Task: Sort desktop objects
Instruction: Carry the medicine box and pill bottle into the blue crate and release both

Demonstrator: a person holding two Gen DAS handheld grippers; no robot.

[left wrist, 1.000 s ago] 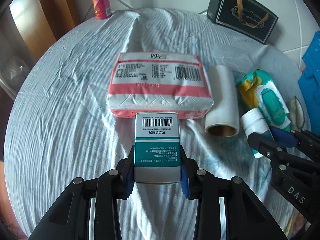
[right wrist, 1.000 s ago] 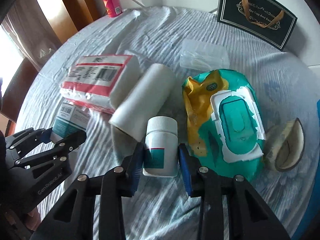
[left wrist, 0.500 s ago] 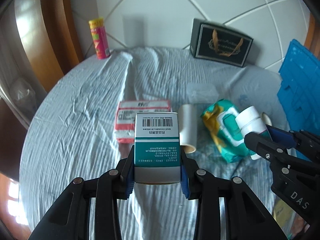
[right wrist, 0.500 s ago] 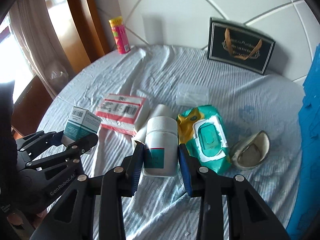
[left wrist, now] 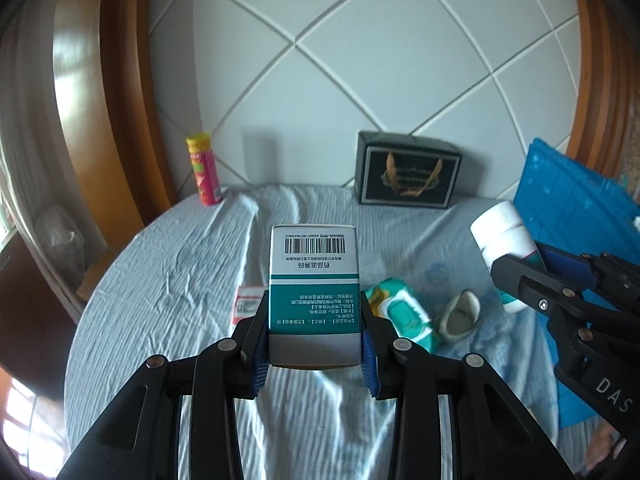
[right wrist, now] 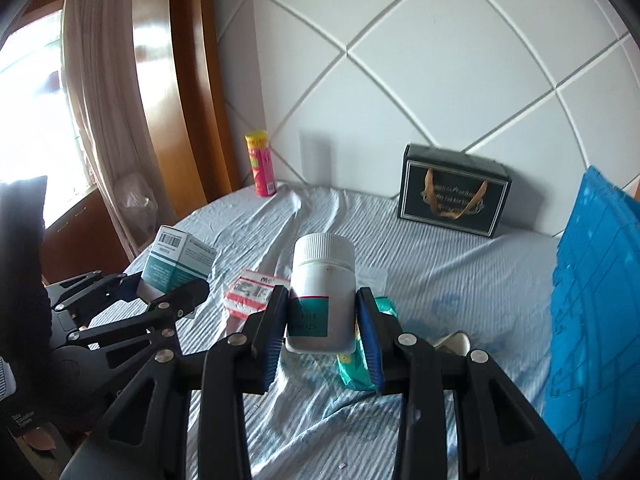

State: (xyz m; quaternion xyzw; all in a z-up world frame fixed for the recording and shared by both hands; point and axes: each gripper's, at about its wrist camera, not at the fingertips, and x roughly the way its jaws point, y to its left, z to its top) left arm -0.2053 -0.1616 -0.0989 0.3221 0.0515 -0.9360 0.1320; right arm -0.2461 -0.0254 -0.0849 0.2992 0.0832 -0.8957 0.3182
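Note:
My left gripper is shut on a white and teal medicine box with a barcode, held high above the round table. My right gripper is shut on a white pill bottle with a teal label, also lifted well off the cloth. In the right wrist view the medicine box in the left gripper shows at the left. In the left wrist view the pill bottle shows at the right edge. Both held things hide part of the table behind them.
On the striped cloth lie a pink tissue pack, a green wet-wipes pack and a small grey bowl-like piece. A black gift box and a pink can stand by the tiled wall. A blue crate is at right.
Both grippers have risen high off the table with the box and the bottle held, and tilted up, so the wall now fills the upper view and the table's things look small.

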